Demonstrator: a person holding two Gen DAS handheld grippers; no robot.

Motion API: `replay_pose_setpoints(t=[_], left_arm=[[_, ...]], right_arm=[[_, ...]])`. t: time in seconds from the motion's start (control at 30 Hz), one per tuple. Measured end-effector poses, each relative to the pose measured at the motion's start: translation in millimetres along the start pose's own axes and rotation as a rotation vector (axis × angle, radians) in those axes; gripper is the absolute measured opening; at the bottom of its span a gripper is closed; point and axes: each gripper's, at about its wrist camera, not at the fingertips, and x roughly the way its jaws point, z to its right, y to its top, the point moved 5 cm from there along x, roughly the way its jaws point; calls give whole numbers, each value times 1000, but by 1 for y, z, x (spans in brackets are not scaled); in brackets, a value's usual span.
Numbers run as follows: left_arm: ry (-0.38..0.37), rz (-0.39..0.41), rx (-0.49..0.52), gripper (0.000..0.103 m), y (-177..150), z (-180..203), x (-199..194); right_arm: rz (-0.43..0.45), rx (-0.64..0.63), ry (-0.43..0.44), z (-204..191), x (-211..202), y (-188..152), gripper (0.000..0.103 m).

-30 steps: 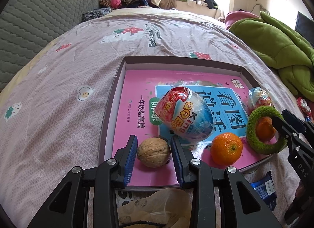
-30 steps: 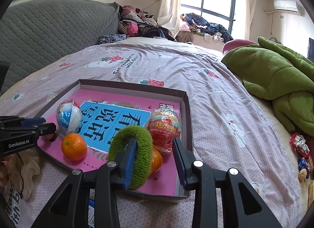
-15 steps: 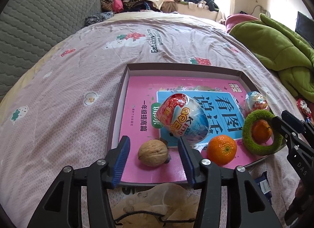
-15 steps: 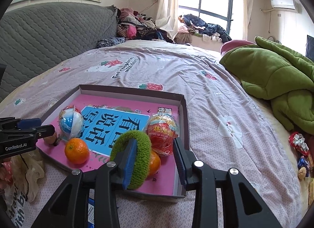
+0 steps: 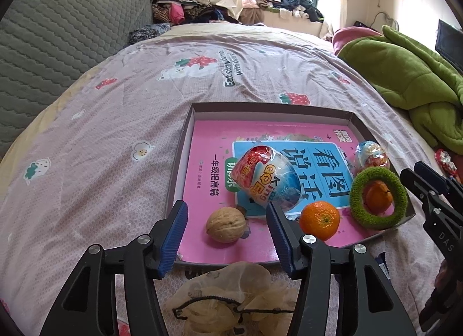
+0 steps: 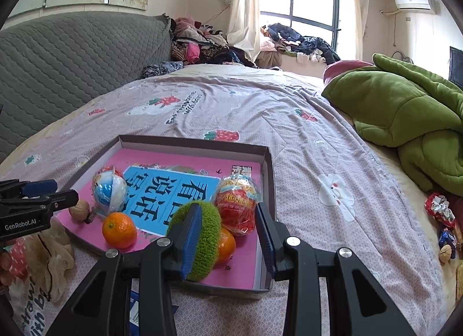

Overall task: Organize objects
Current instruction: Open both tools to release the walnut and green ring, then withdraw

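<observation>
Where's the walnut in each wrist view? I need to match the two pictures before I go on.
Left wrist: the walnut sits low and centre, in the tray's near part, between the open left gripper fingers, touching neither.
Right wrist: the walnut is far left, partly hidden behind the left gripper.
Shared landmark: the loose orange, lying beside the walnut in both.

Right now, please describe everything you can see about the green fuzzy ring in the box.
The green fuzzy ring looks like a soft, fluffy fabric loop, possibly a scrunchie, with an open centre. It stands tilted on edge at the near right corner of the shallow box, on the pink book cover. A small orange shows through its hole and touches it. The right gripper is open, and its left finger lies against the ring.
</observation>
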Motion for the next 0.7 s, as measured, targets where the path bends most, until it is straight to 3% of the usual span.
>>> replay_pose_setpoints(t=[0.1, 0.17, 0.43, 0.7], left_arm=[[1, 12, -7, 59, 2, -1, -7], [4, 22, -12, 60, 4, -2, -13], [7, 59, -30, 63, 10, -5, -37], [3, 88, -33, 67, 10, -7, -60]], right_arm=[[17, 2, 5, 0, -8, 5, 39], [33, 2, 16, -2, -14, 9, 47], [75, 5, 68, -14, -38, 18, 50], [108, 6, 96, -21, -60, 20, 61]])
